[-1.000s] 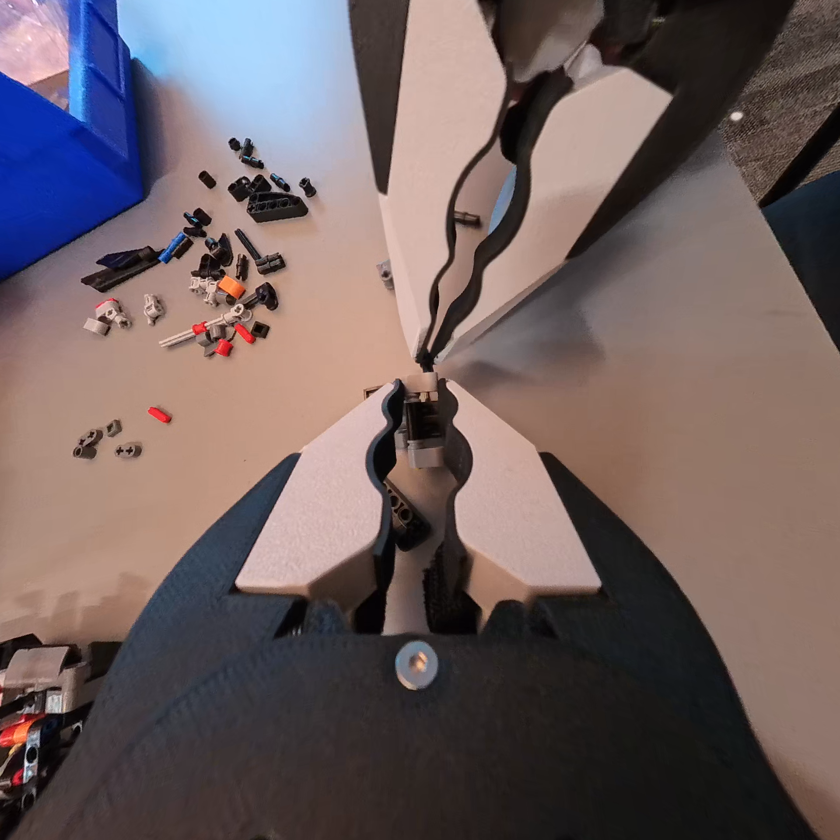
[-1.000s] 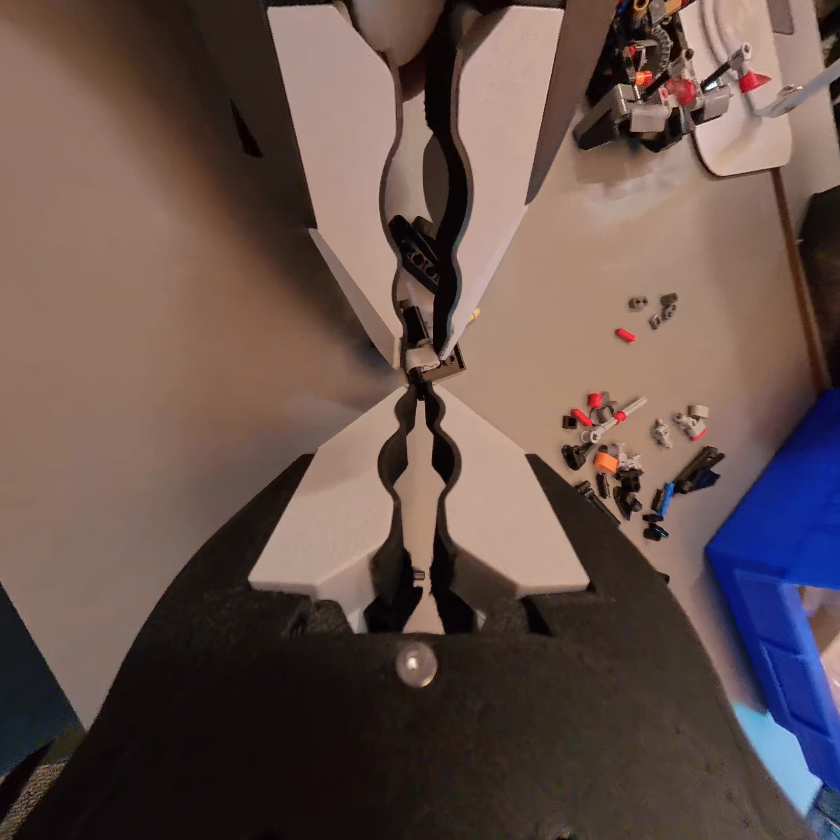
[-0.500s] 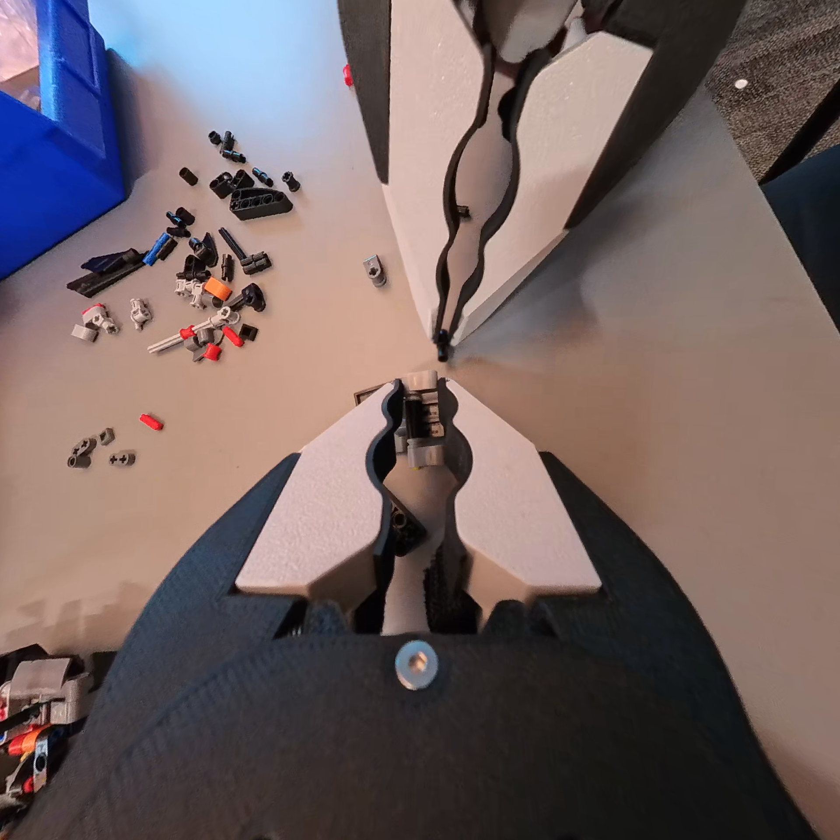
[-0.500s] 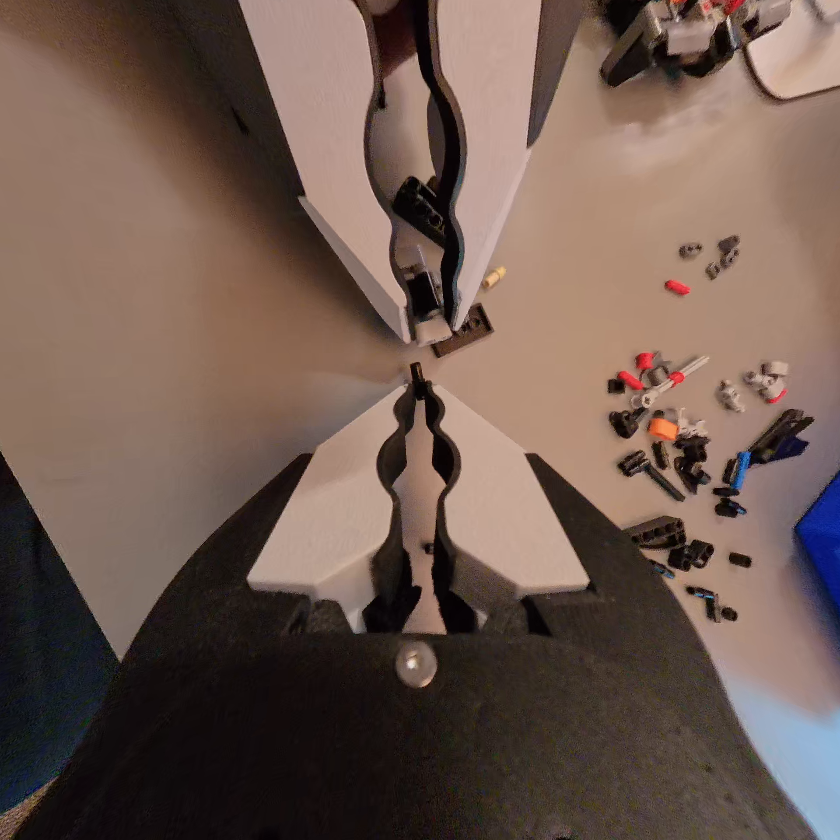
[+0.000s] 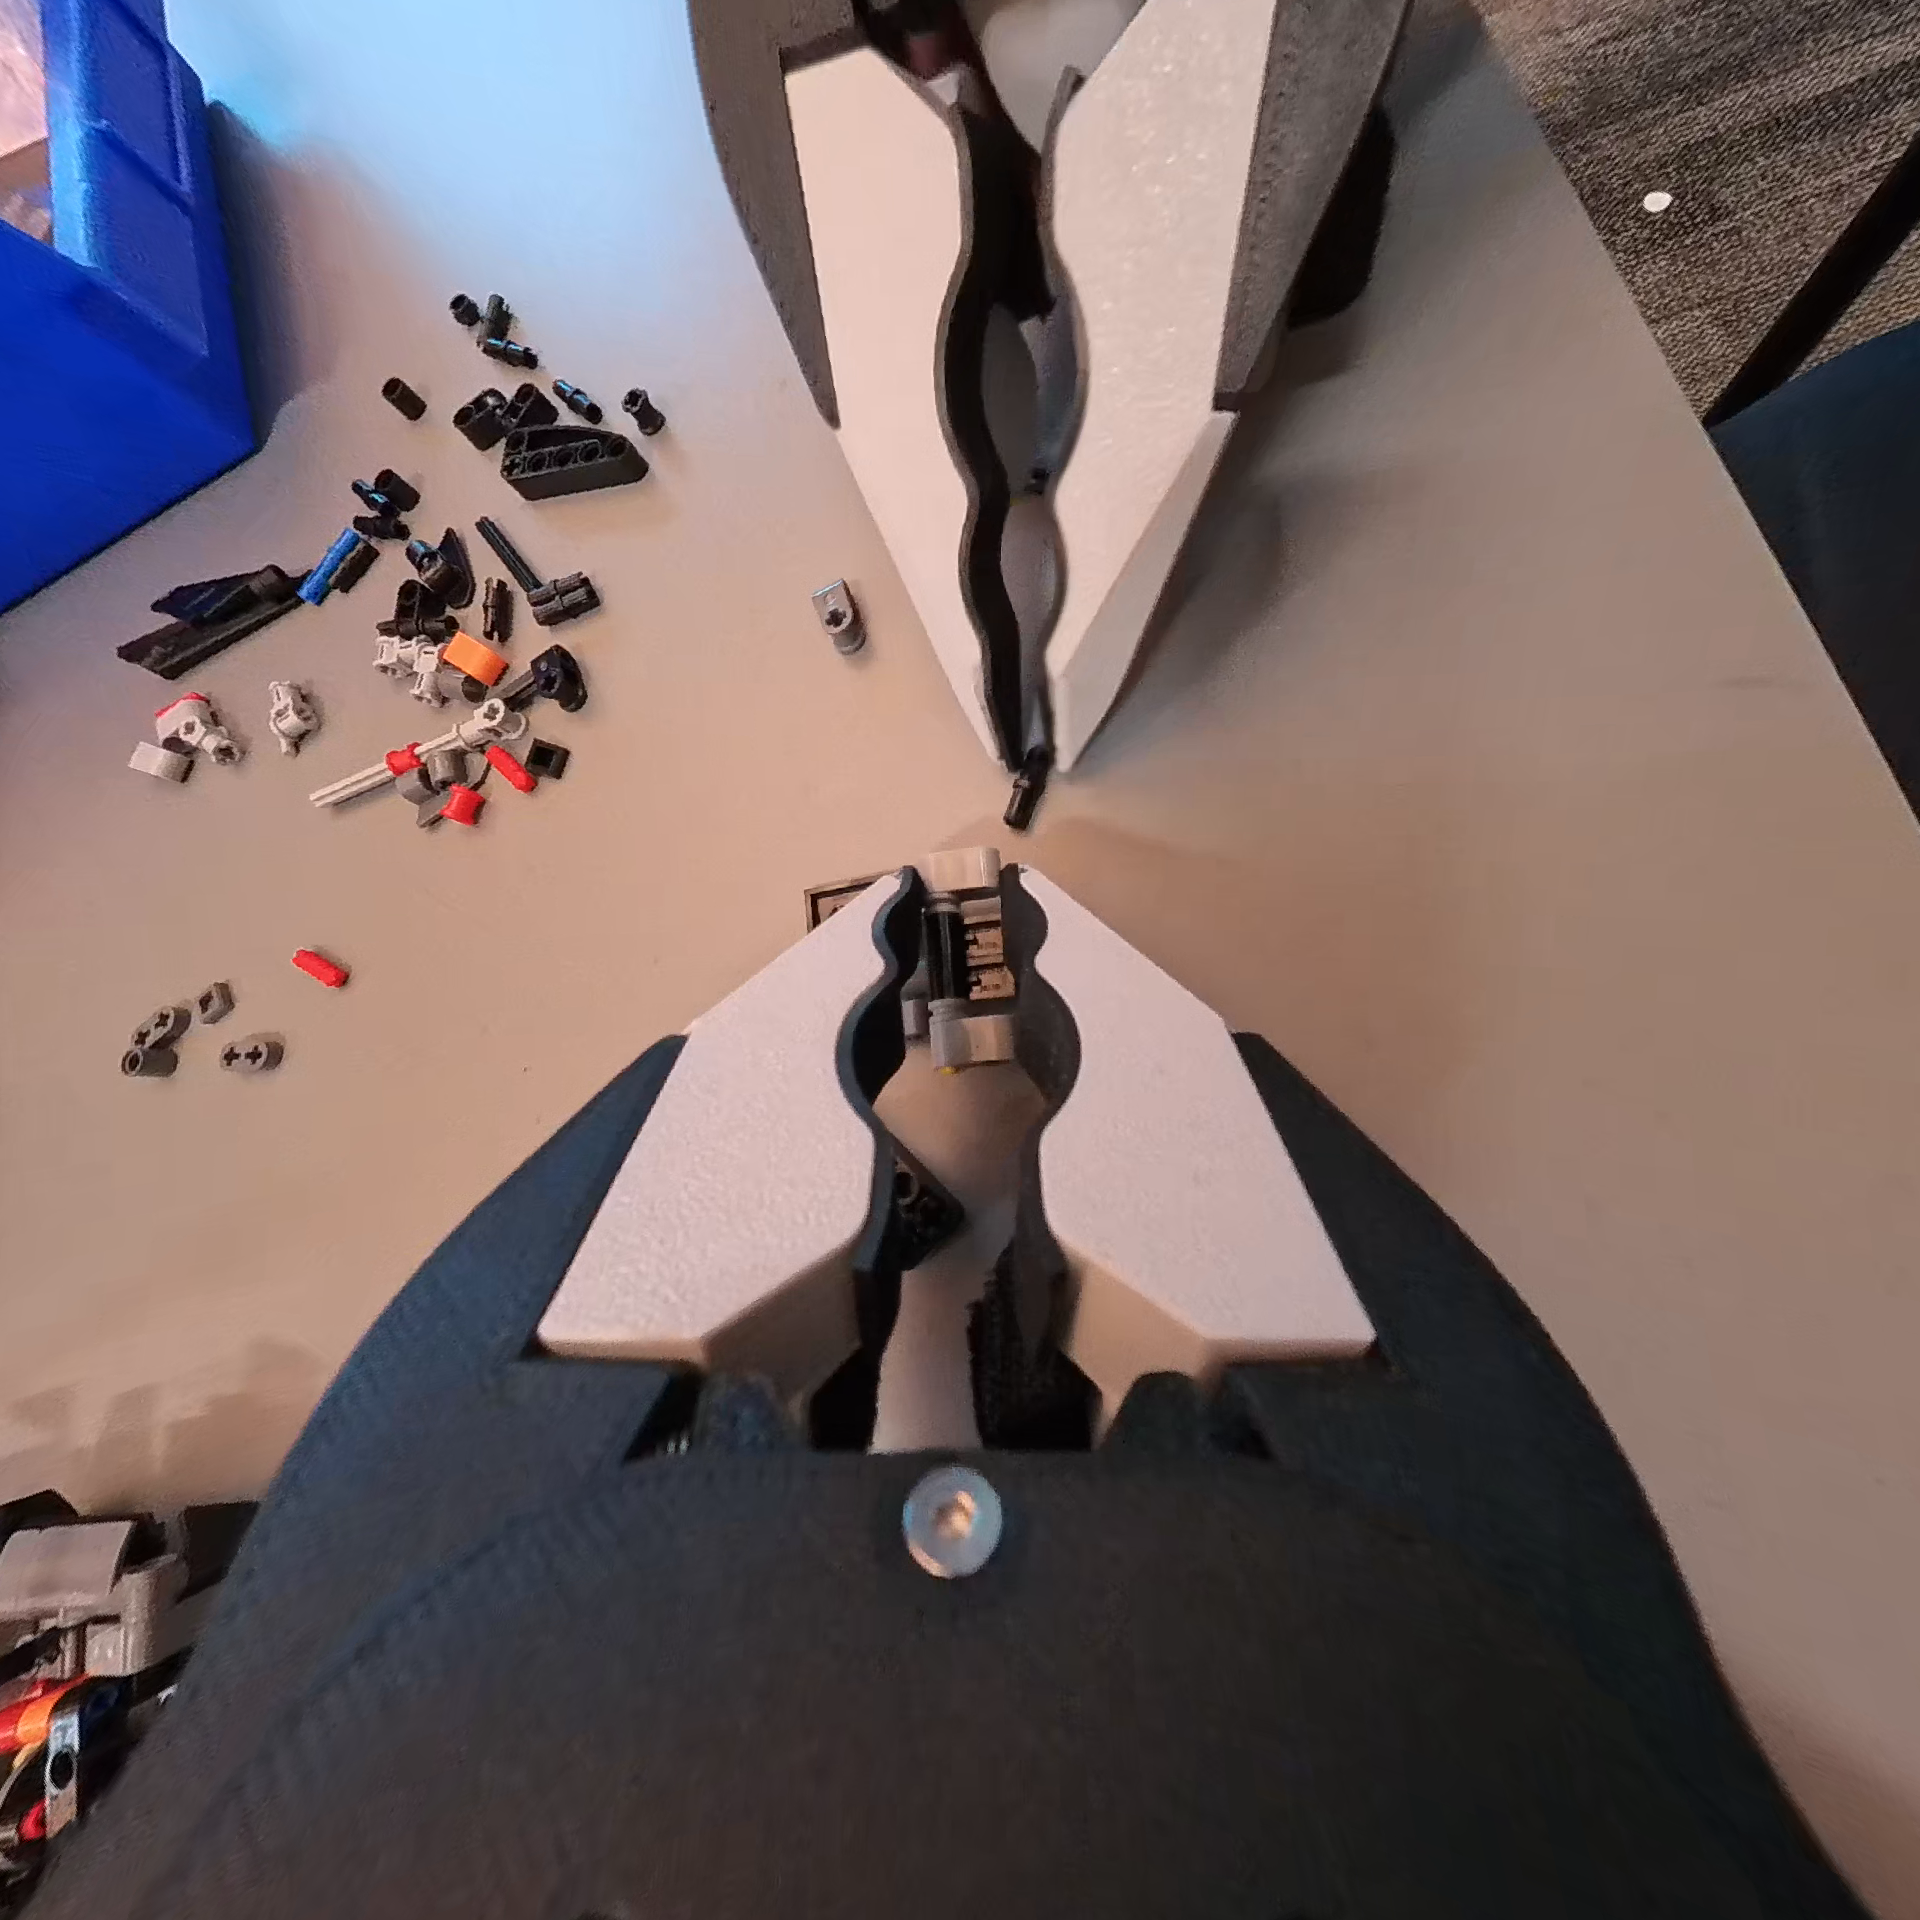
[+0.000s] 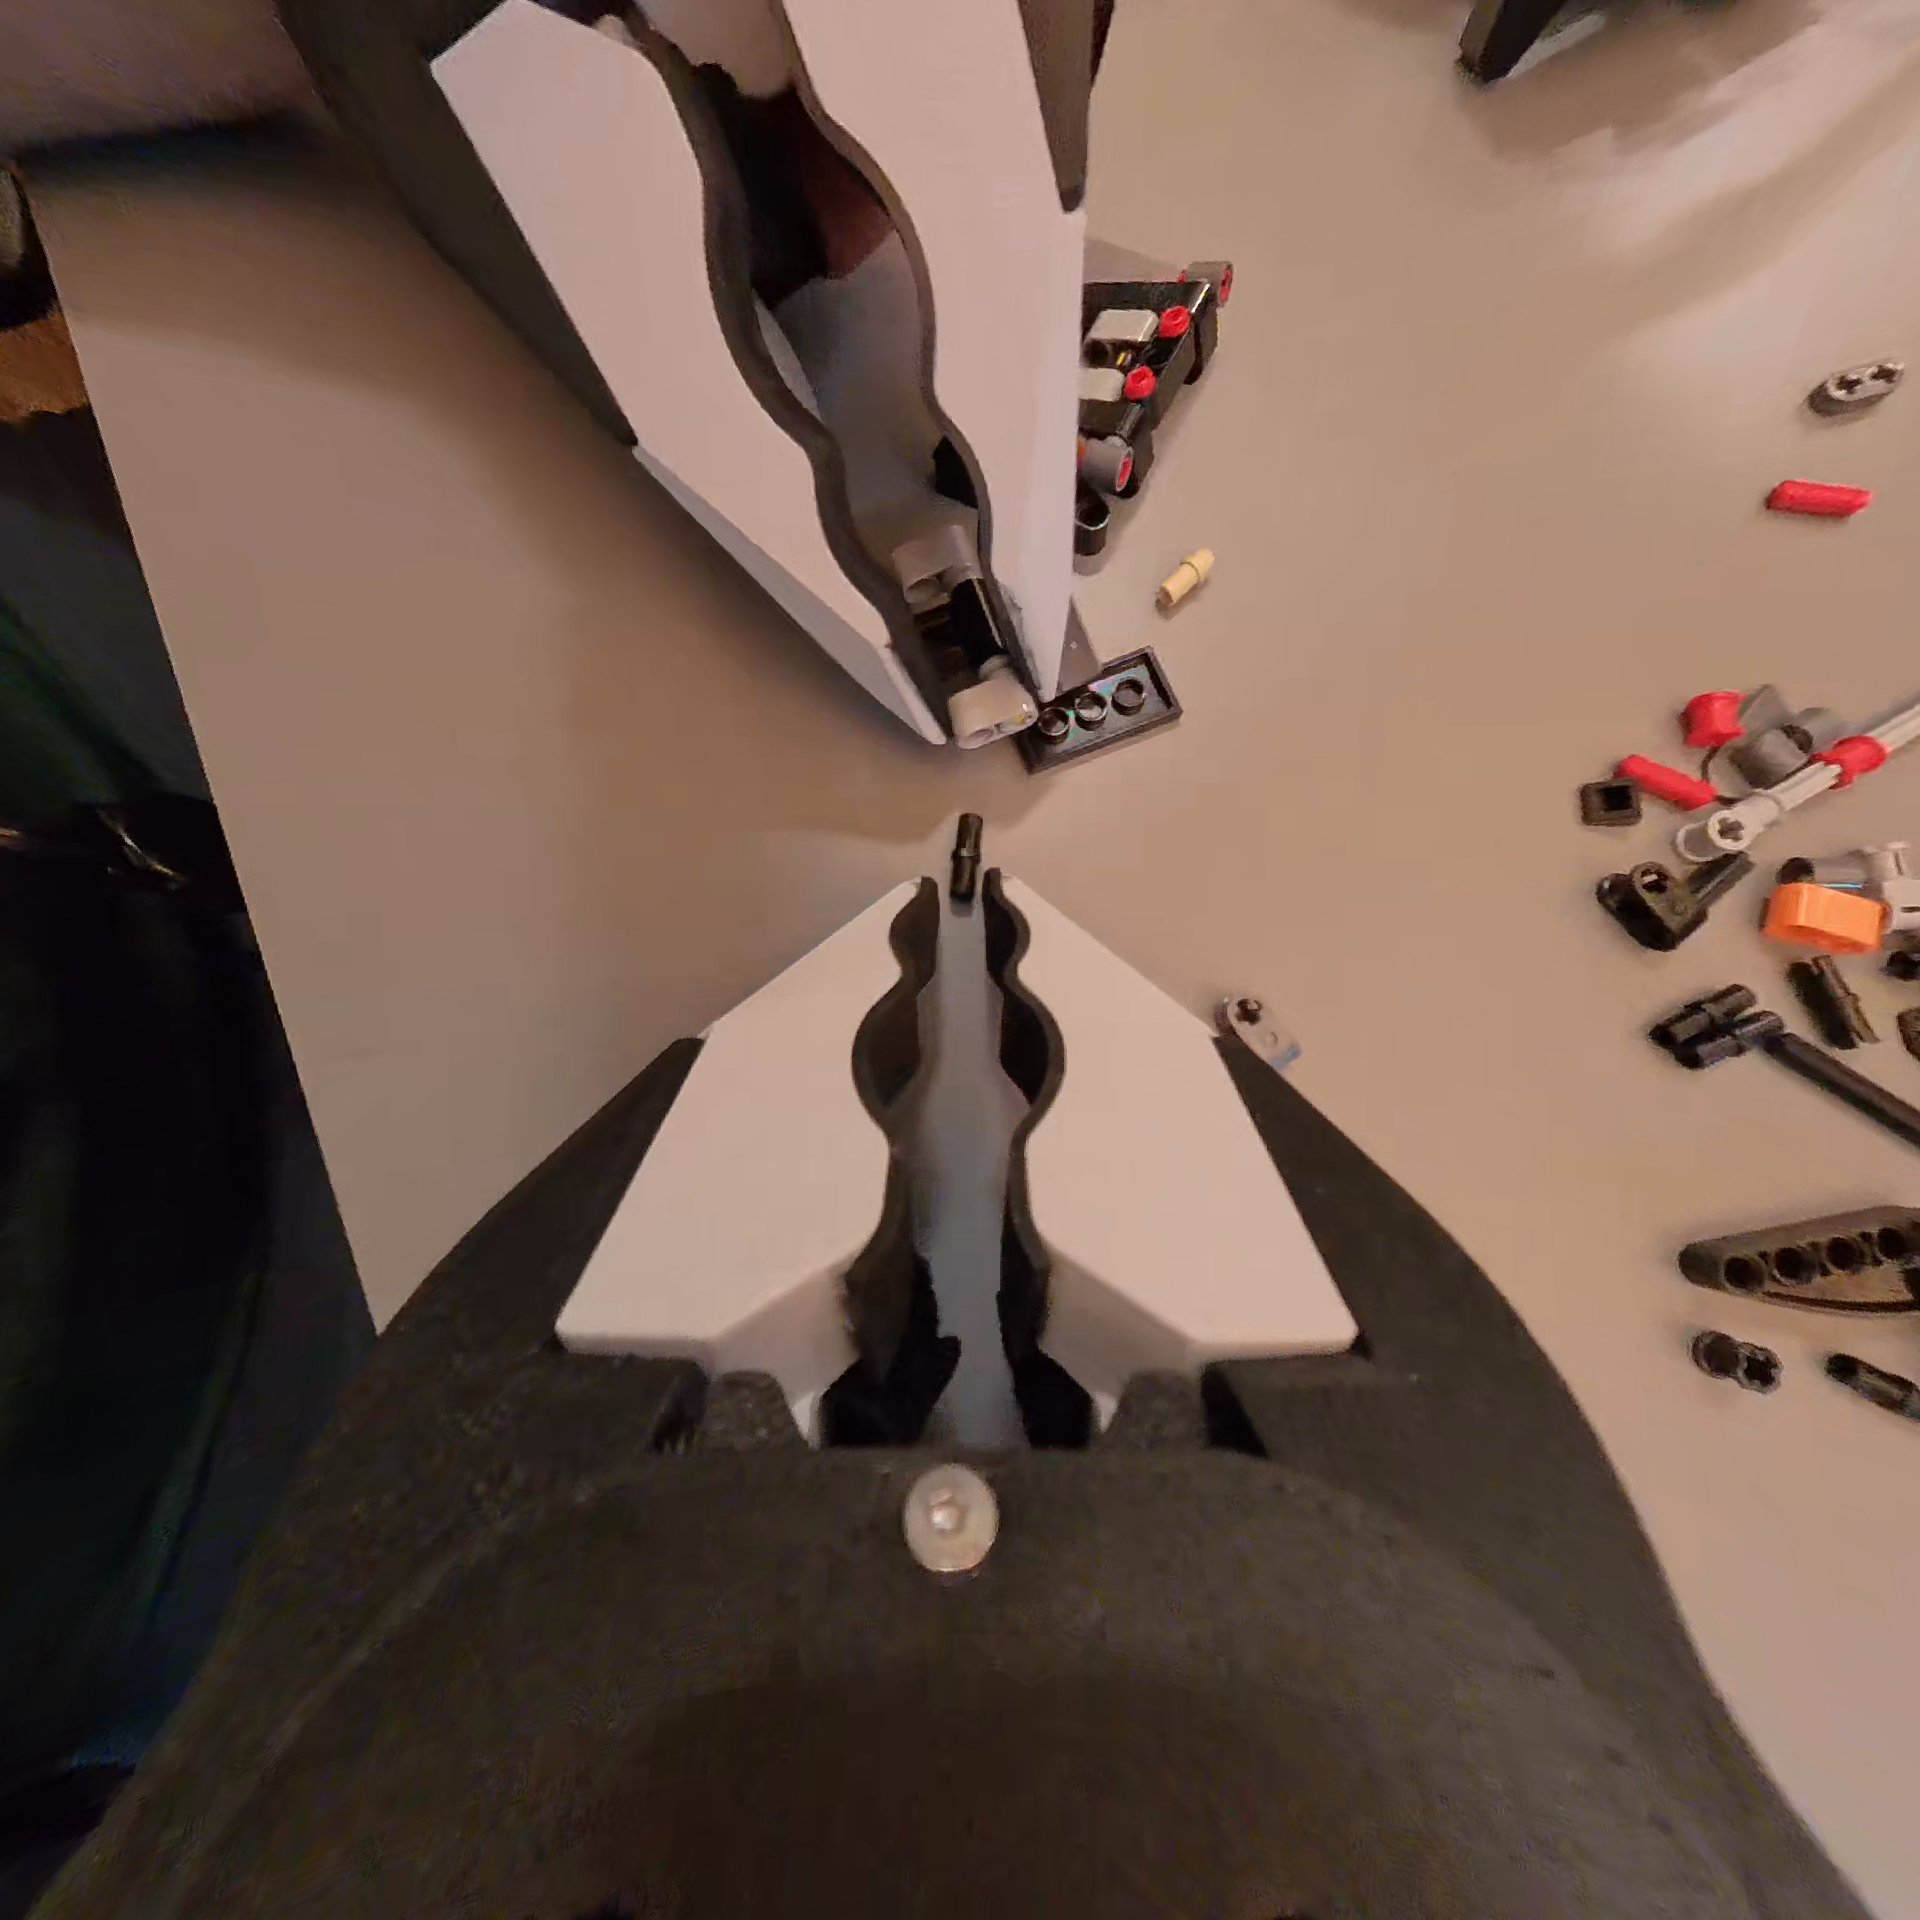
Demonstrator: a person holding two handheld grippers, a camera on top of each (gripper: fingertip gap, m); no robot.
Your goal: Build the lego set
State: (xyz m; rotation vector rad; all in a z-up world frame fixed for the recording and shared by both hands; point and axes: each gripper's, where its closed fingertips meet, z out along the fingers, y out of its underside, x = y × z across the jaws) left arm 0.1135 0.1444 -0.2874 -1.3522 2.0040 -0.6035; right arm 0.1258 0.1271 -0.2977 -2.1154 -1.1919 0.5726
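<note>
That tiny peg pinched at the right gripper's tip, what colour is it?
Black; the small plastic peg shows best in the right wrist view.

Beige table [image 5: 1455,1039], scattered lego pieces [image 5: 457,665], blue bin [image 5: 94,343], black plate [image 6: 1101,709]

We see a small grey-and-black sub-assembly [image 5: 961,961] clamped lengthwise near the frame centre, its light grey end cap poking past the tips. Just above it in the left wrist view, a short black pin [image 5: 1023,795] sticks out from the opposite tips, close to the cap but apart from it. A flat black plate [image 6: 1101,707] with three studs lies on the desk beside the cap. Loose black, grey, red and orange pieces [image 5: 457,665] are scattered at the left of that frame, and a part-built model [image 5: 73,1631] sits at lower left.
</note>
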